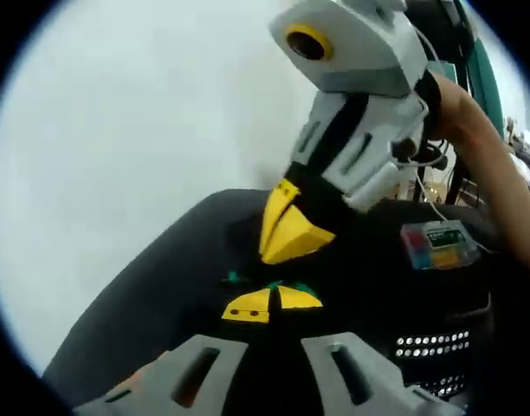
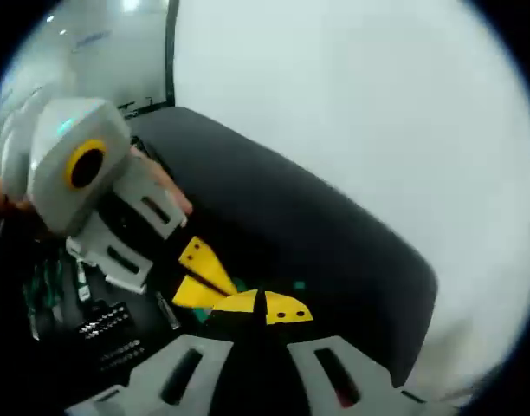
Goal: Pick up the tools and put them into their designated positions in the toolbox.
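A plain white desk [image 1: 118,156] spreads wide under even light. Far off stand a dark post [image 2: 171,52] and, perhaps, a glass partition [image 2: 83,52].

White wall [image 1: 118,130] fills the background. Dark vertical strip [image 2: 171,52] at its edge. Cables [image 1: 438,195] beyond.

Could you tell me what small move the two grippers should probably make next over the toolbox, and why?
Probably ease the left gripper and right gripper slightly apart. Their yellow tips meet closely over the dark toolbox, hiding whatever lies beneath; I cannot tell whether either holds a tool. With room between them, one could move toward the bit rows without a collision.
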`<state>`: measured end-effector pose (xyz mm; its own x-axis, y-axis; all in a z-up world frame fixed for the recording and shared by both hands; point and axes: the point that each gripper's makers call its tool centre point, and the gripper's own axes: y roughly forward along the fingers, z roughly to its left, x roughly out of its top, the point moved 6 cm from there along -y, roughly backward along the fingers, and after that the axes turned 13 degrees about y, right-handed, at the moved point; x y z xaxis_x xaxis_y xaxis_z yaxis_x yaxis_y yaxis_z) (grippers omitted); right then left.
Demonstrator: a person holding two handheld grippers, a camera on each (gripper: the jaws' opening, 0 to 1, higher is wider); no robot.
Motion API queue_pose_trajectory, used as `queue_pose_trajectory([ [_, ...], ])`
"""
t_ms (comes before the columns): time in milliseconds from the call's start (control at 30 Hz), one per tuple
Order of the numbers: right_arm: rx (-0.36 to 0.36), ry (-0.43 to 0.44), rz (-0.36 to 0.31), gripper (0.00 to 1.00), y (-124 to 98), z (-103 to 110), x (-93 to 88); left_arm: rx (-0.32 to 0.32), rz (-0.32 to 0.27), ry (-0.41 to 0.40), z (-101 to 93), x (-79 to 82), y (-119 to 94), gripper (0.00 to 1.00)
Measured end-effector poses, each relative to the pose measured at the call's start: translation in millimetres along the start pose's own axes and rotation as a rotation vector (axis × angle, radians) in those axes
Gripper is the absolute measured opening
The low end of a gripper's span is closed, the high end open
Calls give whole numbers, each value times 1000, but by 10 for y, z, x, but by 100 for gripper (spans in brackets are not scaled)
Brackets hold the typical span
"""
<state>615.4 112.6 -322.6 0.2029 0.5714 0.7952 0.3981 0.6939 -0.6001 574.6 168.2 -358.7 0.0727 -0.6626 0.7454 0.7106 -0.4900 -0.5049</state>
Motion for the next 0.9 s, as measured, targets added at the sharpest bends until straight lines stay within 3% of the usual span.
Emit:
queue_pose_trajectory([
  [33,-60,-58,-24,0,10,-52,43,54,-37,51,-24,17,-4,0],
  [100,-179,-66,-62,0,-8,-132,133,103,-47,132,-57,18,-16,0],
  [200,-244,-45,-146,0,-37,-79,232,121,-76,126,-79,-12,-15,0],
  [233,-259,11,-202,0,-34,-43,230,111,-97,101,-68,-26,-18,0],
  [267,-260,87,-218,0,-19,-25,191,99,-109,67,-62,-34,-19,0],
  [300,-296,238,-207,0,9,-25,69,90,-117,21,-48,-46,-18,0],
  [367,-342,306,-180,0,58,-71,-151,93,-116,41,-51,-42,-20,0],
  [433,-389,346,-238,0,81,-127,-262,109,-115,65,-70,-38,-22,0],
  [467,-380,363,-270,0,86,-104,-298,127,-122,111,-75,-36,-24,0],
  [533,-340,476,-321,0,111,-26,-373,130,-126,117,-93,-48,-28,0],
  [600,-281,552,-467,0,90,39,-322,124,-130,103,-68,-45,-33,0],
  [633,-275,588,-459,0,115,30,-353,121,-130,97,-67,-45,-32,0],
  [667,-257,604,-393,0,185,36,-405,119,-129,94,-70,-44,-32,0],
  [700,-268,580,-428,0,221,12,-383,116,-127,91,-72,-43,-32,0],
  [767,-264,582,-388,0,232,-19,-361,114,-128,92,-73,-47,-33,0],
  [833,-285,518,-397,0,205,79,-353,108,-139,82,-60,-65,-37,0],
  [900,-274,531,-418,0,226,47,-379,93,-141,59,-55,-68,-37,0],
])
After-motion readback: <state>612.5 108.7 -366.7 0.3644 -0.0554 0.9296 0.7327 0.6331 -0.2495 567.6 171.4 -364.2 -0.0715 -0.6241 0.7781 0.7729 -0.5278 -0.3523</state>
